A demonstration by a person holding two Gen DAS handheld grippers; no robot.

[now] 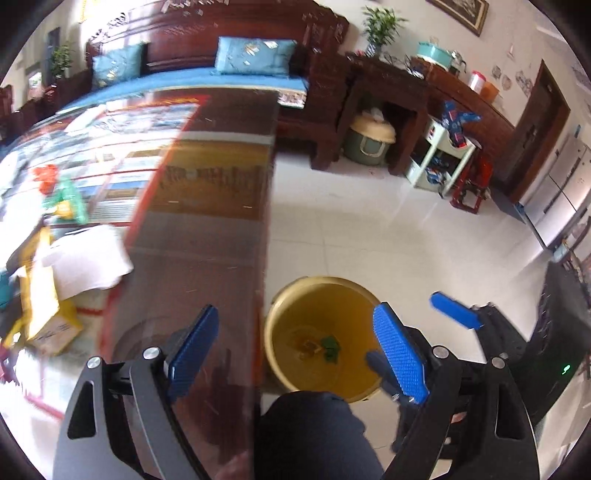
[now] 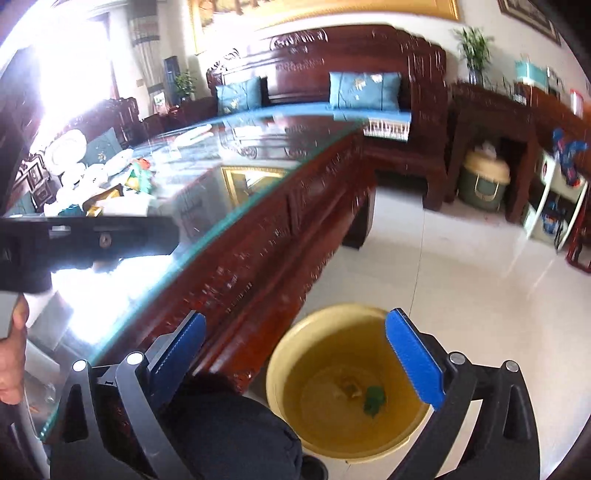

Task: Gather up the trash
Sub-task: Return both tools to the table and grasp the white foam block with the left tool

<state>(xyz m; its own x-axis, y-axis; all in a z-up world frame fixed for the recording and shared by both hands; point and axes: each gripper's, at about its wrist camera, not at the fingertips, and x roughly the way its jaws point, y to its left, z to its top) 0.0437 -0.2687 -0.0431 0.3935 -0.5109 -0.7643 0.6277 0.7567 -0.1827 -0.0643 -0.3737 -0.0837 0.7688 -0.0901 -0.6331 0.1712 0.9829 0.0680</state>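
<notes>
Trash (image 1: 66, 201) lies on the glass-topped table (image 1: 207, 229), well apart from the yellow bin (image 1: 321, 332) on the floor. Left gripper (image 1: 295, 341) and right gripper (image 2: 299, 360): jaws wide apart, empty. Approach one piece squarely; close fully before lifting.

Pale glossy floor tiles (image 2: 424, 266). Carved dark-wood sofa (image 2: 332, 62), blue cushions (image 2: 364, 90). Glass-topped wooden worktop (image 2: 236, 177). Harsh window glare at left. Potted plant (image 1: 378, 26) on side table (image 1: 388, 74).

Scraps in yellow bucket (image 2: 402, 439) too blurred to identify; table litter (image 1: 62, 203) smeared.
</notes>
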